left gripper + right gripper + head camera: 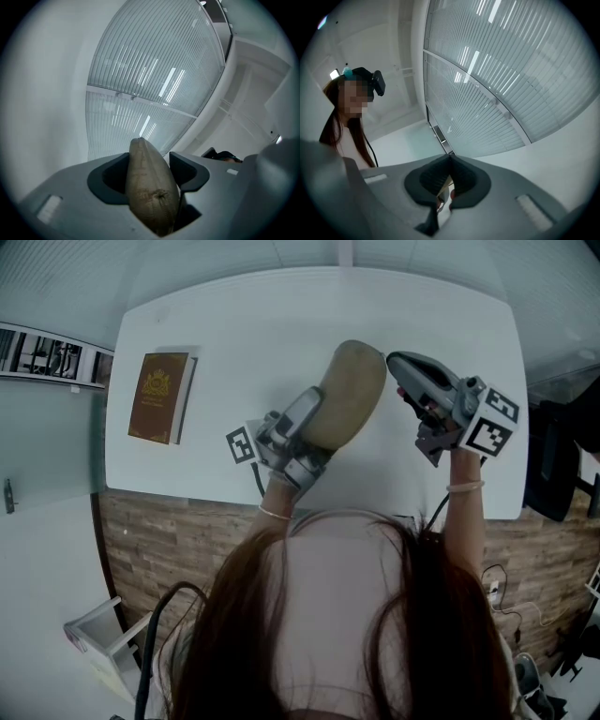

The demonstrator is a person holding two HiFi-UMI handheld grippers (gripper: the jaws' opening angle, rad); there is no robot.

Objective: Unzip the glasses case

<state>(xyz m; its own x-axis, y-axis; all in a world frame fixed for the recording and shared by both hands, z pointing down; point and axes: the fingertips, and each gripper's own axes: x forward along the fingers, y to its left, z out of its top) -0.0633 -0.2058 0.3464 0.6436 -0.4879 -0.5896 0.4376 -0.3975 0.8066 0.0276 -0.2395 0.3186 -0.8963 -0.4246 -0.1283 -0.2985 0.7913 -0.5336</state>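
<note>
Furthest left: a brown hardback book (161,397) with gilt print on its cover lay flat on the white surface (281,315), well apart from both hands.
Left gripper (149,163): it pointed upward, with its jaws spread wide and clamped on the lower part of the case, one pad pressing each broad face.
Glasses case (352,390): a tan, oval, fabric-covered zip case was held in the air above the middle of the surface, rounded far end uppermost. It looked shut as far as could be seen.
Right gripper (401,367): its jaws were pressed together and its tip was just beside the case's upper right edge. A thin pale sliver showed at the pads, but whether that was the zip pull could not be told.
Handling: the case looked light, with a fairly stiff shell under a rough woven skin, so it seemed unlikely to slip or crush in a firm clamp.
Where to hold: the body was best gripped across its flat faces, clear of the zip track. The small, thin pull needed a fingertip pinch and a steady draw along the seam.
</note>
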